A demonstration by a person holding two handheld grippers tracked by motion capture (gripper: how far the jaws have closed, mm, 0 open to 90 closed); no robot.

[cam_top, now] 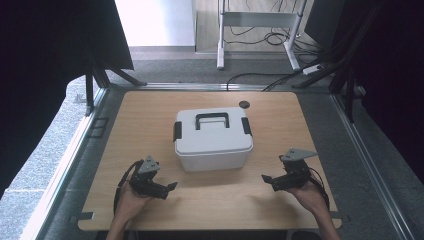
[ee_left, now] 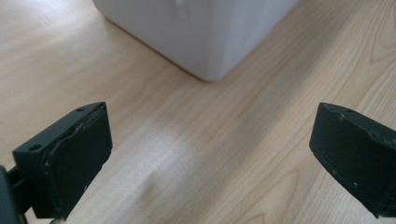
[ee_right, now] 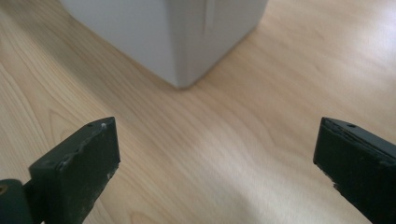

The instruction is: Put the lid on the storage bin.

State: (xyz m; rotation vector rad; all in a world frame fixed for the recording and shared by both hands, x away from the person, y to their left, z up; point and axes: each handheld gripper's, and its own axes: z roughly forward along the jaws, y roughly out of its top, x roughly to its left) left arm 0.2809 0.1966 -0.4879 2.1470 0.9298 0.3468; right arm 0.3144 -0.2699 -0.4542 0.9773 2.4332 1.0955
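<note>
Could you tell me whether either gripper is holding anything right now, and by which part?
Nothing is held: the left gripper and right gripper are both open, apart from the white box.

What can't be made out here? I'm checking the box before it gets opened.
- Box contents: high view, hidden by the closed lid.
- Box top and latches: both gripper views, cut off by the top edge.
- Small dark disc behind the box: high view, too small to identify.

One white box (cam_top: 213,140), two grippers, perhaps one black disc (cam_top: 244,104)
</note>
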